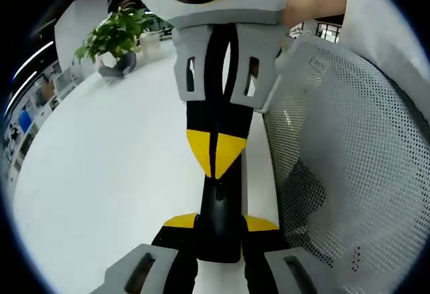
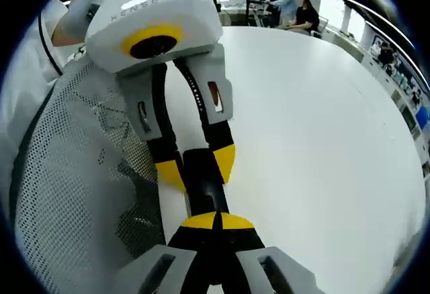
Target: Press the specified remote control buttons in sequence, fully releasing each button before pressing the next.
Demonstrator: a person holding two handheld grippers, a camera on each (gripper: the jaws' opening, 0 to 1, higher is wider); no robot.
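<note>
Mid-press; sequence count unreadable.
Left claw (image 1: 220, 224) pinches the remote (image 1: 218, 203) at the worktop (image 1: 121, 166) edge; right claw (image 1: 216, 154), pressed together, tips it (buttons hidden).

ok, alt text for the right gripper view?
The right gripper, yellow tips shut, presses a black remote control that the left gripper holds from the far end. A white table lies beneath, with a mesh chair back alongside.

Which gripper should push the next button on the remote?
Right, probably. The right gripper has its tips shut and pointed down at the remote, ready to poke. The left gripper is busy clamping the remote's sides.
</note>
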